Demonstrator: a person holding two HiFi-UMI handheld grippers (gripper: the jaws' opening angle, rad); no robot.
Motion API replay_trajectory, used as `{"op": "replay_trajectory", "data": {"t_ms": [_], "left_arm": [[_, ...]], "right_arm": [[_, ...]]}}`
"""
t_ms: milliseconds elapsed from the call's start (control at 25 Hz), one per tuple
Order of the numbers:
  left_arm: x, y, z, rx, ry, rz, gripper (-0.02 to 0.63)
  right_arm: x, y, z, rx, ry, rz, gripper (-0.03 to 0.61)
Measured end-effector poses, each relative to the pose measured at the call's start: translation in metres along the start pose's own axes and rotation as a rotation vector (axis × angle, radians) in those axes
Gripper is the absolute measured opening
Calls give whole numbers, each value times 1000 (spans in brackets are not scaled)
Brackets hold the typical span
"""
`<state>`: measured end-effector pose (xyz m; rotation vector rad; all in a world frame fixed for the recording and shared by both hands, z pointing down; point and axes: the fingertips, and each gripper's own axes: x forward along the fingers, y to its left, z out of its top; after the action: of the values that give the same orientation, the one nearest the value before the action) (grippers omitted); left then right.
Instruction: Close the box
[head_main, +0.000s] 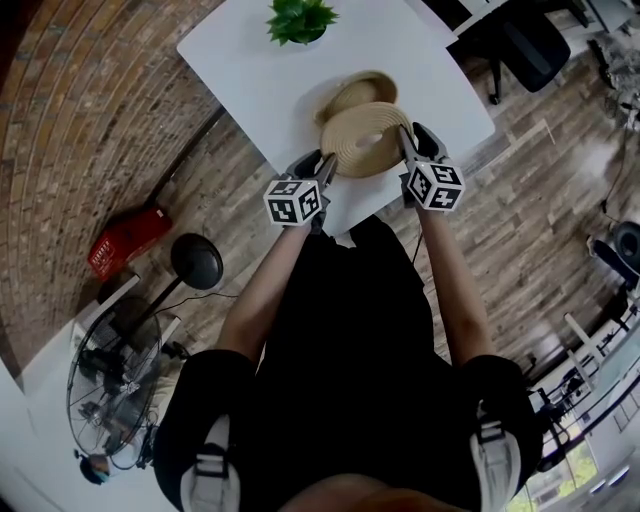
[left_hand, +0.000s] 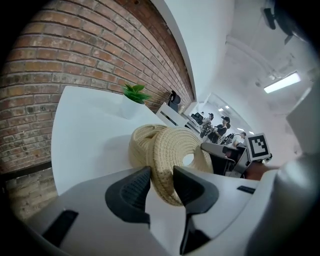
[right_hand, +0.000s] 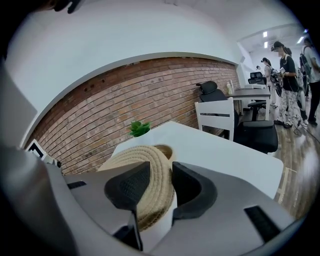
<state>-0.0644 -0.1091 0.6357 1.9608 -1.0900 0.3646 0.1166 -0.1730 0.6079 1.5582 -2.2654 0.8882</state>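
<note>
Right now I am holding the woven lid (head_main: 366, 140) up between the two tools over the near part of the white table (head_main: 245, 60), one tool on each side of it. The left gripper (head_main: 322, 168) is taking the lid's left rim, and in the left gripper view its dark ribbed pads (left_hand: 131, 187) are pinching the coiled rope edge, which is filling the narrow gap between them. The right gripper (head_main: 407, 140) is doing the same on the right rim: in the right gripper view its pads (right_hand: 129, 186) are pressing on either side of the thick rope edge. The lid is sitting tilted rather than flat, with its coiled face turned up and towards me in the head view. The box (head_main: 356, 92), a round woven basket of the same pale rope, is standing open on the table just beyond the lid, and the lid's far edge is overlapping the box's near side in the head view; I cannot tell whether the two are touching. A small green plant (head_main: 300, 20) in a white pot is standing well apart from them at the far end of the table. The marker cube (head_main: 296, 200) on the left tool and the one on the right are showing close together near my forearms, and a brick wall is running along the left of the table.
</note>
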Motion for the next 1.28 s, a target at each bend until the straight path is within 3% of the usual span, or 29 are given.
{"op": "replay_trajectory", "data": {"t_ms": [360, 1280], "left_arm": [[12, 16, 22, -21, -2, 1, 150], [43, 40, 55, -41, 23, 13, 152]], "right_arm": [[33, 4, 26, -15, -4, 12, 133], [93, -10, 44, -22, 46, 25, 135]]}}
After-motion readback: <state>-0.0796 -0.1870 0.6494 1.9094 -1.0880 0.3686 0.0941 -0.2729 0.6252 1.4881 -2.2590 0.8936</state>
